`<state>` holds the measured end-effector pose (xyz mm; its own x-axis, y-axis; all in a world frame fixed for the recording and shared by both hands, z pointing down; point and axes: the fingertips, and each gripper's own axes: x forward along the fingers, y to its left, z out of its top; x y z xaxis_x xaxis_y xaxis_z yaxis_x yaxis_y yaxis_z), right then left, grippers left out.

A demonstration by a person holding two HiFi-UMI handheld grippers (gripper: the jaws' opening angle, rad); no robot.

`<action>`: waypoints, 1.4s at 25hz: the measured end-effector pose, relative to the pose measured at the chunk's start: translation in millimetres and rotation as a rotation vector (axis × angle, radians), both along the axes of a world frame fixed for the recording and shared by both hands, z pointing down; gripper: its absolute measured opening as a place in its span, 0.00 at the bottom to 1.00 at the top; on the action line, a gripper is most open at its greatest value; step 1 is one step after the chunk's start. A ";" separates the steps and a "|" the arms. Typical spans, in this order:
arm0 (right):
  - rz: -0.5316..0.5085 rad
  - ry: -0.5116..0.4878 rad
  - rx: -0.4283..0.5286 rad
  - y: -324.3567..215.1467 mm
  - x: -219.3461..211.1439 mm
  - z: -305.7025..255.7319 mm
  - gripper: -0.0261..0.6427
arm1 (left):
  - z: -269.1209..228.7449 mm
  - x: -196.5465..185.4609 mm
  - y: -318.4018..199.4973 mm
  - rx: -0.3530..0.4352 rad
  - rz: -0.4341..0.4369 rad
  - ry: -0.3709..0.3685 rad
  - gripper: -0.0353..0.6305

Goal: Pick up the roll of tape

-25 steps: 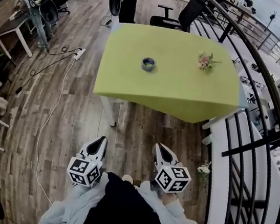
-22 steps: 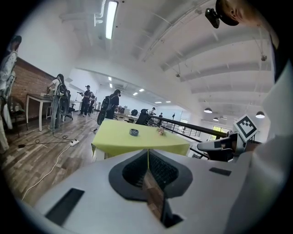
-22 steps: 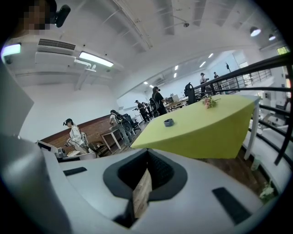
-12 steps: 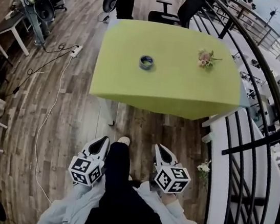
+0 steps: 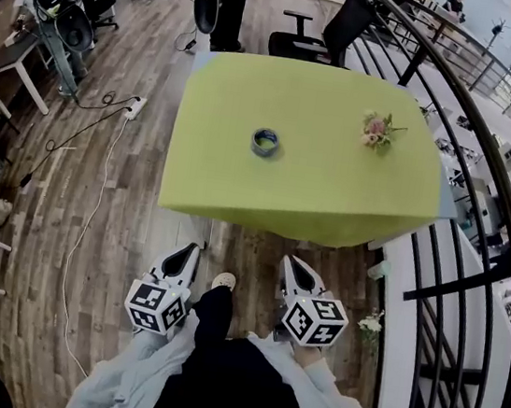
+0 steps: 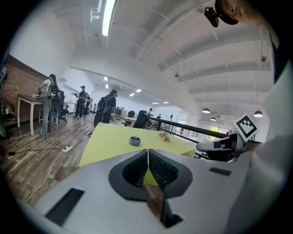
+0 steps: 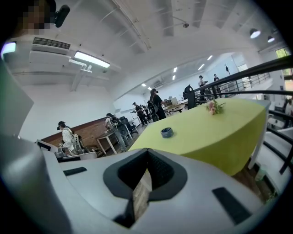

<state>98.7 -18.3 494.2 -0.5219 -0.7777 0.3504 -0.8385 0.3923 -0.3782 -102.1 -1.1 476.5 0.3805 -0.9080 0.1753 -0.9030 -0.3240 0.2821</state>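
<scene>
Tape (image 5: 265, 141): one small roll, lying flat near the middle of the green table (image 5: 331, 200), well apart from the flowers (image 5: 376, 130) toward the far right corner. Left gripper (image 5: 189, 250) and right gripper (image 5: 293, 264): both short of the table's near edge, jaws closed together, nothing held. Risk, judged: arriving with jaws unopened would nudge the roll across the top instead of straddling it; a floor cable (image 5: 96, 195) at left could catch a foot.
</scene>
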 end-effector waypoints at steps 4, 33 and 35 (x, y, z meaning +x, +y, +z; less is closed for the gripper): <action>0.003 -0.001 0.025 -30.8 -11.2 -10.1 0.05 | -8.4 -8.2 -32.8 0.010 0.013 0.004 0.08; 0.096 0.012 -0.083 -205.3 -45.4 22.9 0.46 | 27.8 -30.3 -221.7 -0.073 0.163 0.004 0.09; 0.086 0.031 -0.101 -210.9 -45.4 25.3 0.46 | 32.6 -28.3 -225.2 -0.095 0.166 0.008 0.09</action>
